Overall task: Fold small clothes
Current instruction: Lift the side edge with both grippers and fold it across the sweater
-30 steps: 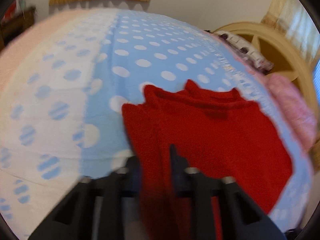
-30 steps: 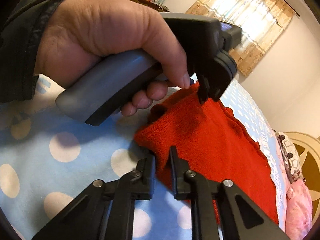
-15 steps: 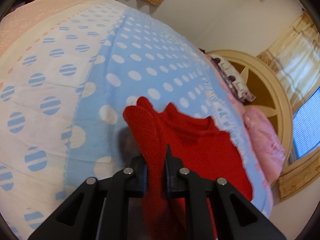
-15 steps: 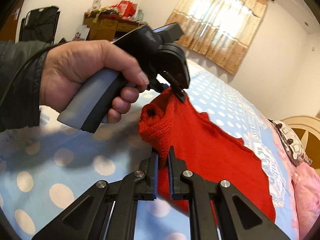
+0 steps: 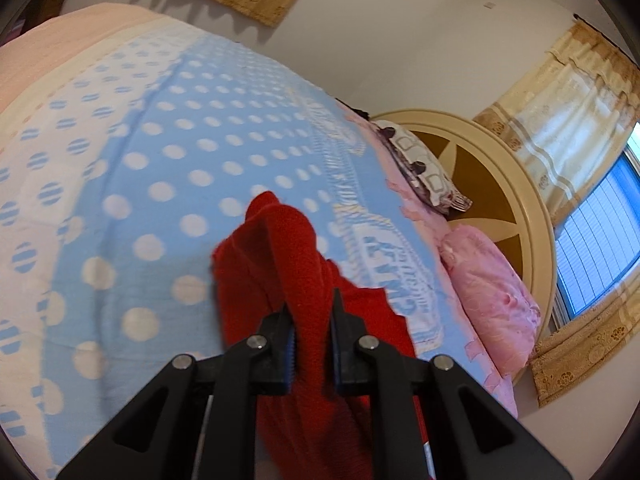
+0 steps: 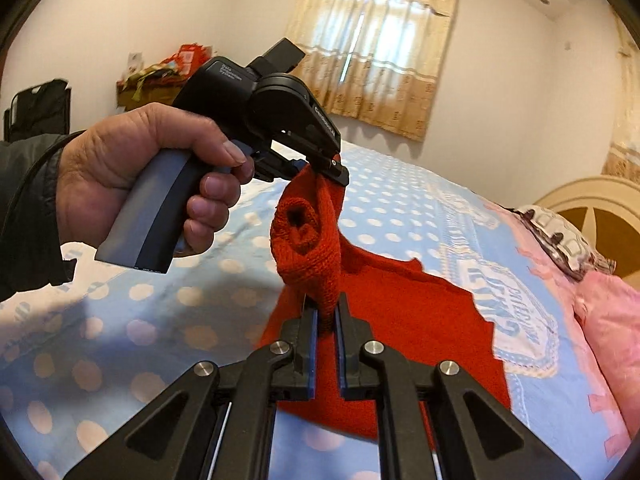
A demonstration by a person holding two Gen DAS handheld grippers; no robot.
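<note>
Red sweater barely started: left gripper and right gripper both pinch one edge, fold not laid.

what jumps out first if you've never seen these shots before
The bright red knitted garment in the middle, one side lifted off the blue polka-dot blanket while the rest lies flat. Both the left gripper and the right gripper are shut on its raised edge. In the right wrist view, a hand holding the left gripper fills the upper left.
</note>
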